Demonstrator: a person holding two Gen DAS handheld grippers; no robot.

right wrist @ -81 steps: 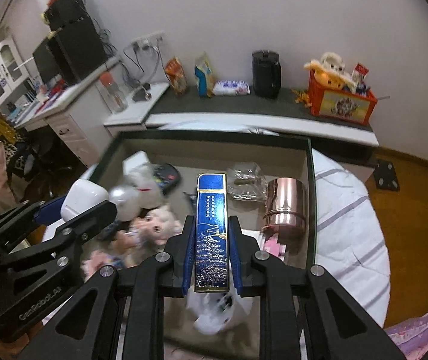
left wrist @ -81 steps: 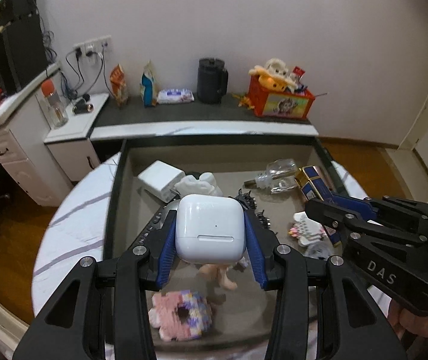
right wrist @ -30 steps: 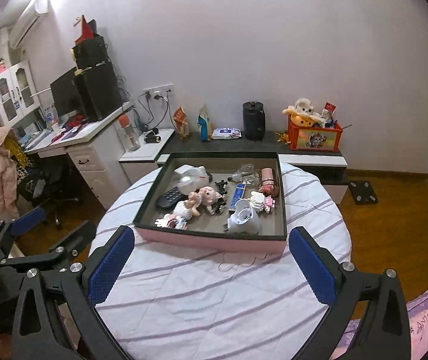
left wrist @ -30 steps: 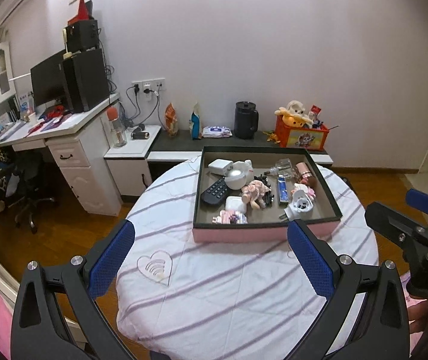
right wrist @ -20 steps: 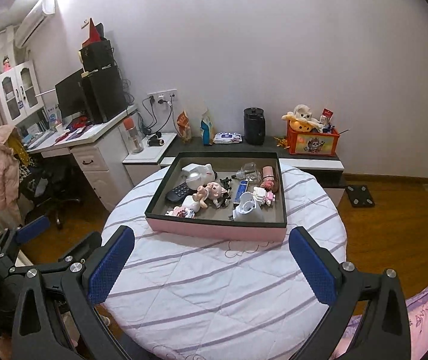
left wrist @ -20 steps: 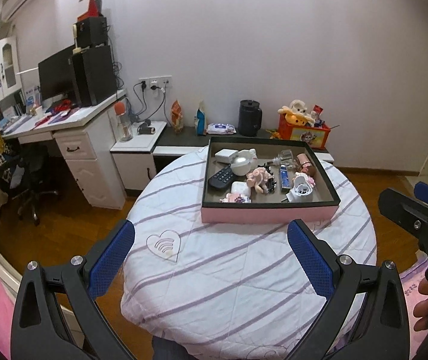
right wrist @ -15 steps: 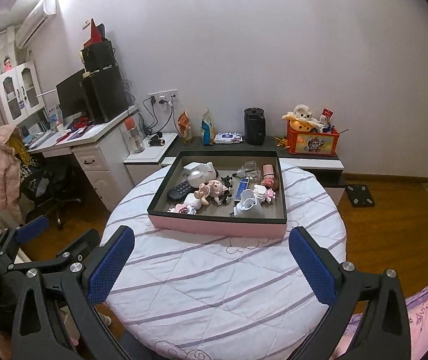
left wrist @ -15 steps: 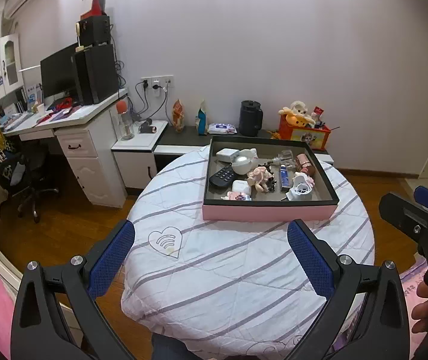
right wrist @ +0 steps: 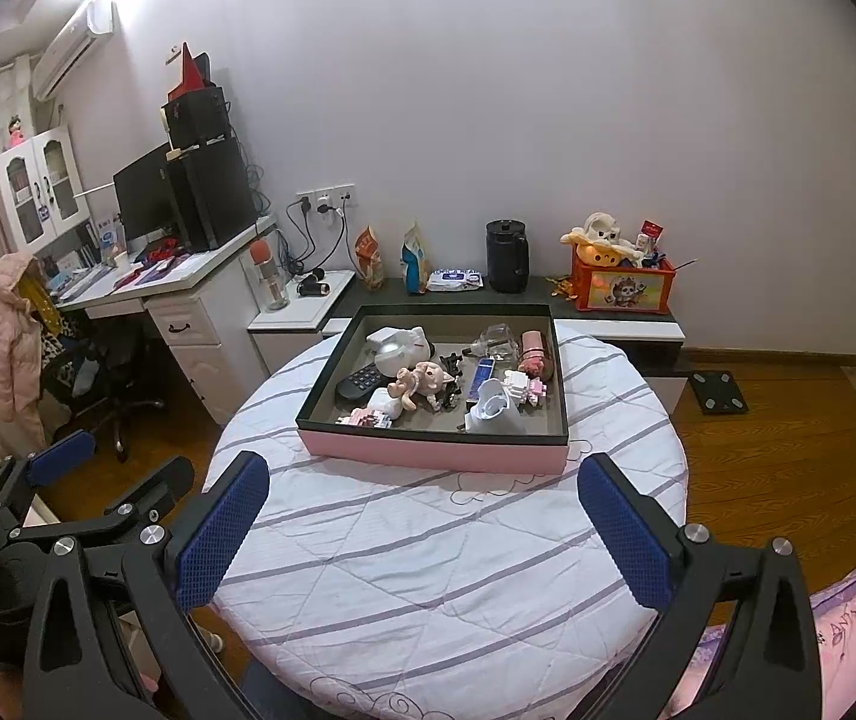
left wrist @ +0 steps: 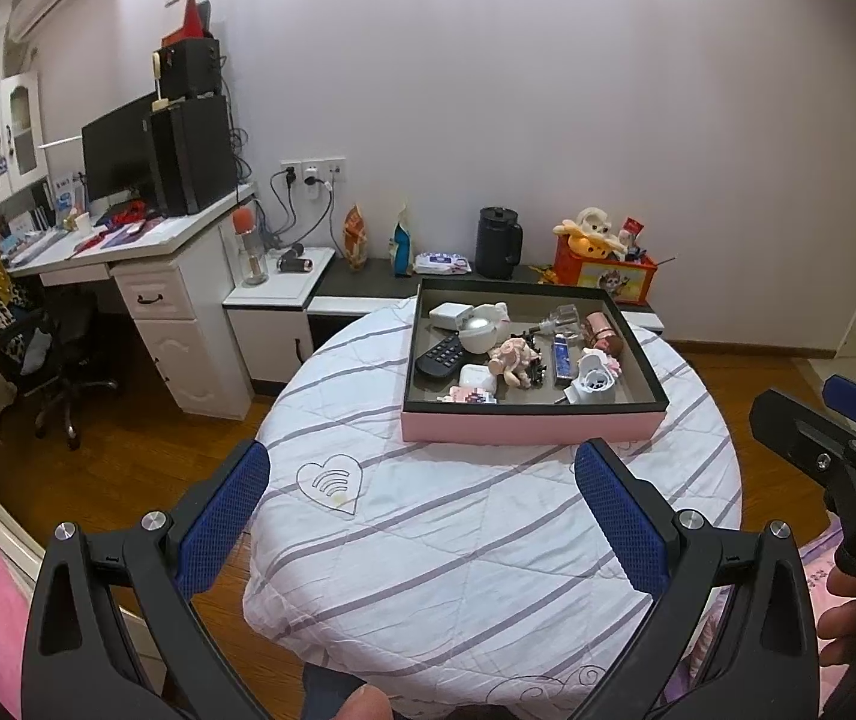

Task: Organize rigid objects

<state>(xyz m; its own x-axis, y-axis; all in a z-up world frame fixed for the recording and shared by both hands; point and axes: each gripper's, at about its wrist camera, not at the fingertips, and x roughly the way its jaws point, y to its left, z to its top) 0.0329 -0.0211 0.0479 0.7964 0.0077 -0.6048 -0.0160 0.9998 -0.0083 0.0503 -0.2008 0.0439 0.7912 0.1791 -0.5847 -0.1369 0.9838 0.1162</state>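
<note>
A pink-sided tray [left wrist: 529,427] [right wrist: 433,451] with a dark rim stands at the far side of a round table [left wrist: 457,540] [right wrist: 428,570]. It holds a white earbud case [left wrist: 478,375] [right wrist: 381,401], a blue slim box [left wrist: 559,355] [right wrist: 483,373], a black remote [left wrist: 439,355], a doll [left wrist: 511,357], a copper tube [left wrist: 600,330] and a white cup [right wrist: 490,414]. My left gripper [left wrist: 422,516] is open wide, well back from the tray with nothing between its fingers. My right gripper [right wrist: 425,525] is likewise open, empty and far from the tray.
A white desk [left wrist: 146,252] with monitor and an office chair [left wrist: 62,360] stand at the left. A low cabinet behind the table carries a black kettle [left wrist: 496,243] and an orange toy box [left wrist: 601,276]. Wooden floor surrounds the table. A hand [left wrist: 847,618] holds the right gripper.
Both grippers let go of the earbud case and the blue box, which now lie in the tray. Both opened wide and pulled far back from the table.
</note>
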